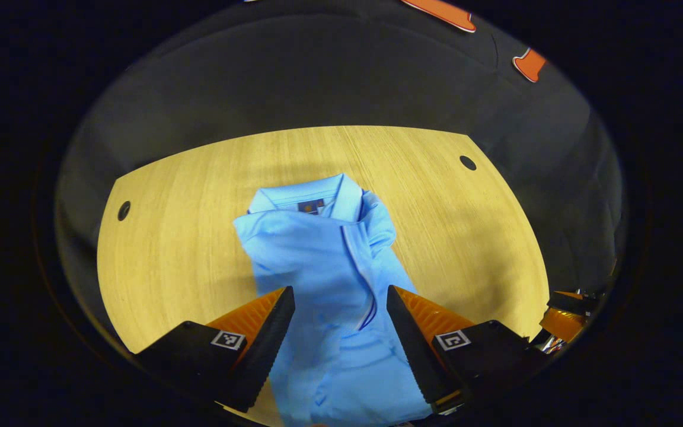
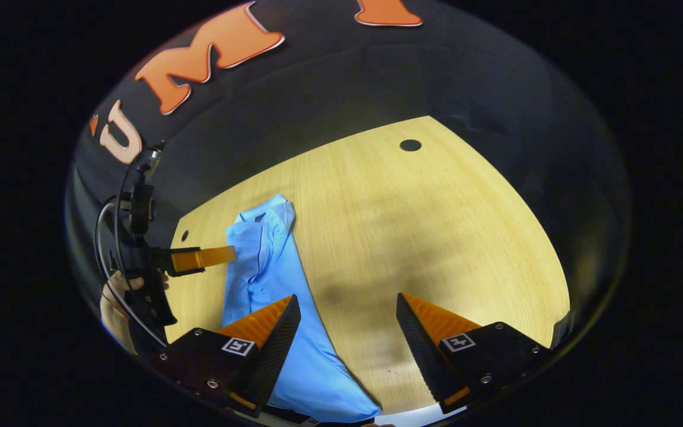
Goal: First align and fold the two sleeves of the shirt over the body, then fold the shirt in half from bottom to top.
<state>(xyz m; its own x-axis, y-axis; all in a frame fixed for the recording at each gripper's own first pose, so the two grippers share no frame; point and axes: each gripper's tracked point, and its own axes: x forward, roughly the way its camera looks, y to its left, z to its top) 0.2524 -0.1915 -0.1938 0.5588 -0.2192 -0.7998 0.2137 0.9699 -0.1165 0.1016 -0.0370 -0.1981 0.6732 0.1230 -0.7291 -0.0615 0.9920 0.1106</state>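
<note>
Shirt [image 1: 329, 261], a narrow, rumpled strip lengthwise on the wooden surface [image 1: 169, 237], lies beneath the wide-open left hand-held gripper [image 1: 340, 314], with the right hand-held gripper [image 2: 347, 320] wide open beside it: pinching one layer at the hem could undo the tucked sleeves.

Recording booth, black cloth wall [image 1: 318, 77] draped behind, pale wooden table [image 2: 436, 237] with round cable holes [image 2: 410, 145], dim staged lighting
</note>
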